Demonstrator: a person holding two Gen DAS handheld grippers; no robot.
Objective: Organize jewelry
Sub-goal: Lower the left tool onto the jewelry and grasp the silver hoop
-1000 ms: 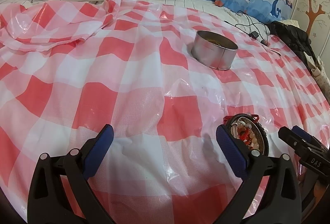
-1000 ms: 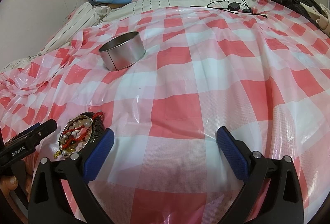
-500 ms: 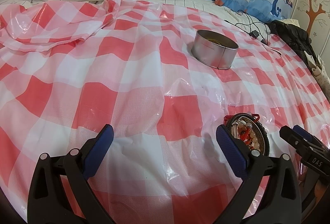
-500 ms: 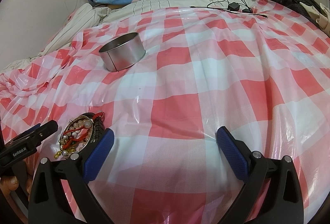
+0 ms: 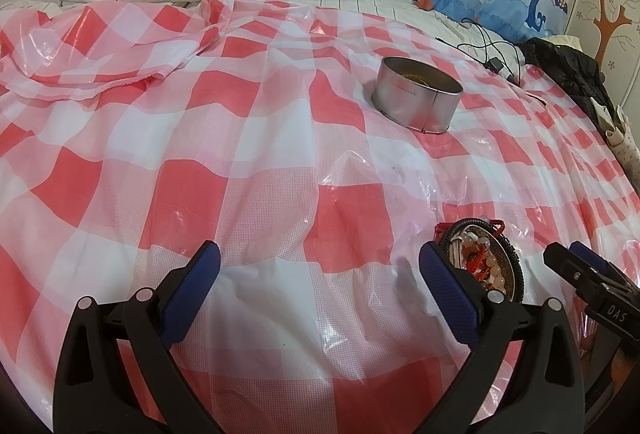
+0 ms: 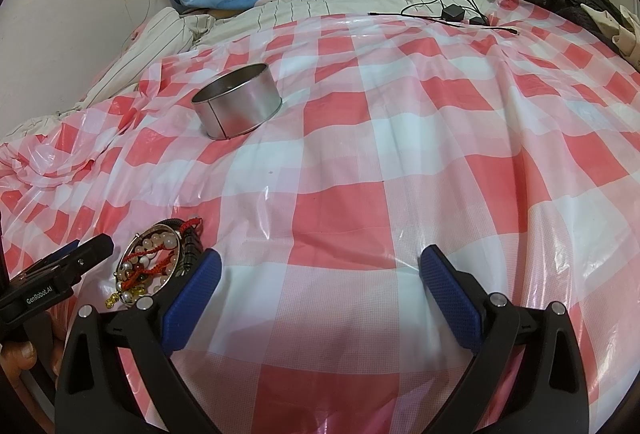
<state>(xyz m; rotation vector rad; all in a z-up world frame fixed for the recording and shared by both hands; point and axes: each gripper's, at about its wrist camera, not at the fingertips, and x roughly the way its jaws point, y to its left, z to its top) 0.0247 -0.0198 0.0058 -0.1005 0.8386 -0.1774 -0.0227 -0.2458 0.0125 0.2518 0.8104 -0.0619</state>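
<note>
**tinbox_fan:** Barely anything has moved since a second ago. Left gripper [image 5: 320, 274] has crept a hair closer to the jewelry pile, right gripper [image 6: 320, 274] hasn't budged. Both have their jaws spread wide with nothing between them, just hanging over the checkered plastic sheet [image 5: 280, 138]

**beadhoarder:** where's the actual jewelry tho?

**tinbox_fan:** Heaped on a small dark-rimmed oval tray [image 5: 514, 266], sitting between the two grippers, just beside the left one's right finger. In the right view the same jewelry [image 6: 150, 262] is just past that gripper's left finger. The metal tin [image 6: 238, 105] is well apart, farther up the bed

**beadhoarder:** what's gonna bite them?

**tinbox_fan:** My guess: the red cord [image 6: 192, 223] looks tangled through the pearl beads, so grabbing one piece could drag the whole clump out. Sheet's slick and lying on soft bedding too, so a push might slide the tray or wobble the tin. Grippers are also close enough to bump over the pile

**beadhoarder:** counts?

**tinbox_fan:** 2 grippers, 1 tin, 1 tray, 1 sheet. Can make out a pearl string, red cord, some gold bits [image 6: 114, 299], but can't tell how many separate pieces. Something gold-ish shows inside the tin, too small to say
</note>
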